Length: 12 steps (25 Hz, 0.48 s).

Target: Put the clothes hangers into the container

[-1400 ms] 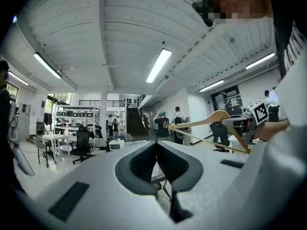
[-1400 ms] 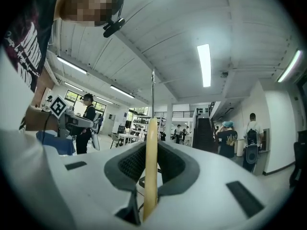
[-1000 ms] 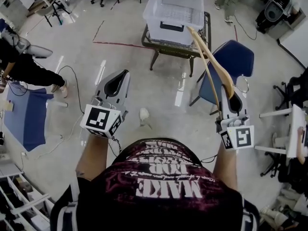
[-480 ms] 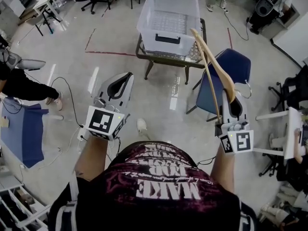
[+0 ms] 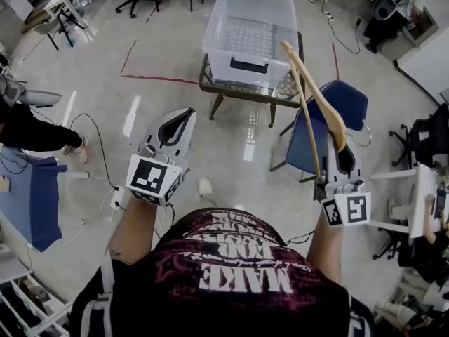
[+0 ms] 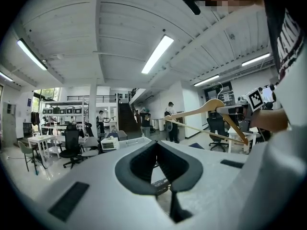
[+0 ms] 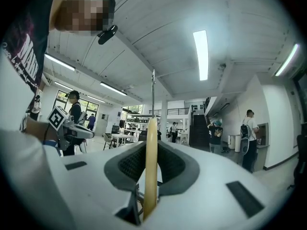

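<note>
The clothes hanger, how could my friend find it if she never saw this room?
Find the clear plastic container at the top of the head view, then the blue chair just right of it. The wooden clothes hanger slants across that chair, pinched in the right gripper. It is pale wood, while the chair is blue and the gripper white.

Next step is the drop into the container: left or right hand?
Right. The right tool is shut on the wooden hanger, whose tip points toward the clear container ahead. The left tool is shut and holds nothing.
</note>
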Each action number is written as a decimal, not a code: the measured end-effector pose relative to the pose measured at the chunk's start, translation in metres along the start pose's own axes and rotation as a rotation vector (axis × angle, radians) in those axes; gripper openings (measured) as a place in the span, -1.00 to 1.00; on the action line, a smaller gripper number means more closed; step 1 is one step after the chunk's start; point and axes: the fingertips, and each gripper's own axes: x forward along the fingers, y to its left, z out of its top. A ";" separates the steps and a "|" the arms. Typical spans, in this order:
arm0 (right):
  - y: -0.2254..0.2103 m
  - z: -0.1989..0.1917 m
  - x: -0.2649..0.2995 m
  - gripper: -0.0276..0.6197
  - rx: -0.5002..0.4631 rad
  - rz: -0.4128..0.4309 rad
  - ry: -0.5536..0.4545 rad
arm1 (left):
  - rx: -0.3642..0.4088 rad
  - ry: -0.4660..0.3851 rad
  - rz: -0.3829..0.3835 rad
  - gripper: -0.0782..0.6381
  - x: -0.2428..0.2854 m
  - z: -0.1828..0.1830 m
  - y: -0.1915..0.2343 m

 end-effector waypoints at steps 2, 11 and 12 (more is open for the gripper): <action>0.003 0.004 0.008 -0.73 -0.007 -0.001 0.003 | 0.001 -0.001 -0.016 -0.76 0.003 0.001 0.006; 0.020 0.017 0.049 -0.73 -0.035 -0.011 0.003 | 0.000 -0.029 -0.037 -0.76 0.018 0.008 0.060; 0.023 0.019 0.055 -0.73 -0.042 -0.011 0.001 | 0.016 -0.031 -0.030 -0.76 0.019 0.009 0.066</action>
